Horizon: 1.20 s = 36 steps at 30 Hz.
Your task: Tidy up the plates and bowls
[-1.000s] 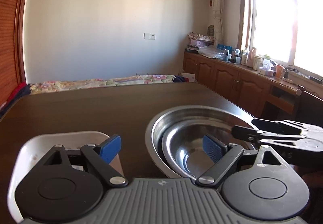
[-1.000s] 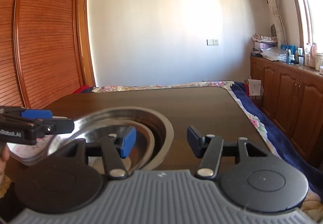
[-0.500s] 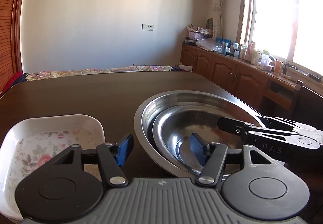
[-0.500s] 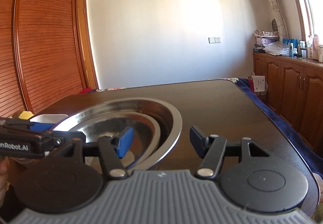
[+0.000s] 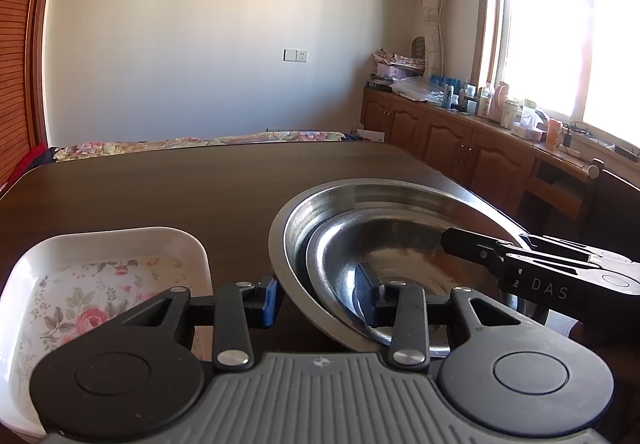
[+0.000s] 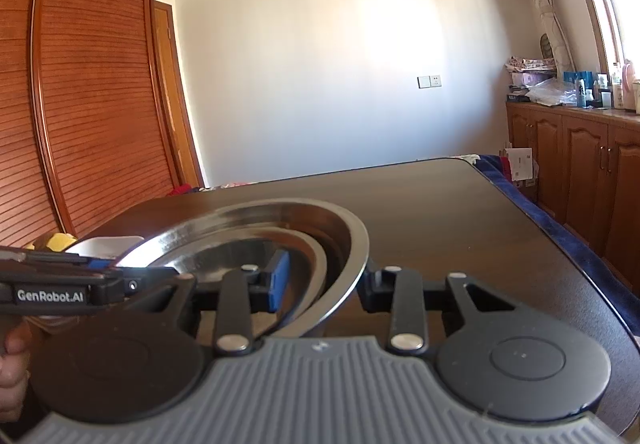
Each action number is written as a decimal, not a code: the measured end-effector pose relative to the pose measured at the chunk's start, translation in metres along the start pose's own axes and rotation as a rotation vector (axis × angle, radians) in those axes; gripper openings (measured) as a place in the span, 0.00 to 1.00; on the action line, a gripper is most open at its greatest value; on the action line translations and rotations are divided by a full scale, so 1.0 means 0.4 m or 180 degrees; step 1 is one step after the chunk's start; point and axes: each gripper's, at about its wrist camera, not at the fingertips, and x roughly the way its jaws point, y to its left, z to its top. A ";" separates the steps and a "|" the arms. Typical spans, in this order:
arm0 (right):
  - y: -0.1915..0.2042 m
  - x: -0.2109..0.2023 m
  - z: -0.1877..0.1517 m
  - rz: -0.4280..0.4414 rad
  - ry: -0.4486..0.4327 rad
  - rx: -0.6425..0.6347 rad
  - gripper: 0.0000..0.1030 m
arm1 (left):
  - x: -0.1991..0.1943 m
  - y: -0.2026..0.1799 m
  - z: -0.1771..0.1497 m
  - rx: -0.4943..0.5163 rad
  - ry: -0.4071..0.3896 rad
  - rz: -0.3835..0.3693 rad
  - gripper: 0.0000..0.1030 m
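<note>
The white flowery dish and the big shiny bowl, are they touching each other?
Apart. The left wrist view shows dark table between the white dish and the big bowl.

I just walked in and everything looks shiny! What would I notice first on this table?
First the big shiny metal bowl on the dark table, with a smaller metal bowl nested inside. The left gripper and the right gripper have just been closing, and each now has the big bowl's rim between its fingers, on opposite sides. Left of the bowls sits a white dish with pink flowers.
</note>
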 end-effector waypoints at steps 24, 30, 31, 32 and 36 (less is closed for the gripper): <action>0.027 -0.013 0.089 0.0390 -0.0239 0.0135 0.32 | -0.103 0.080 0.111 -0.0071 -0.0279 -0.0036 0.36; 0.058 0.010 0.120 0.0534 -0.0255 0.0100 0.32 | -0.134 0.118 0.138 -0.0068 -0.0340 0.0074 0.36; 0.066 0.014 0.122 0.0555 -0.0256 0.0082 0.32 | -0.139 0.126 0.139 -0.0070 -0.0340 0.0093 0.36; 0.073 0.017 0.122 0.0571 -0.0252 0.0059 0.32 | -0.144 0.134 0.140 -0.0075 -0.0340 0.0110 0.36; 0.103 0.028 0.119 0.0647 -0.0196 0.0033 0.32 | -0.164 0.161 0.138 -0.0092 -0.0335 0.0189 0.36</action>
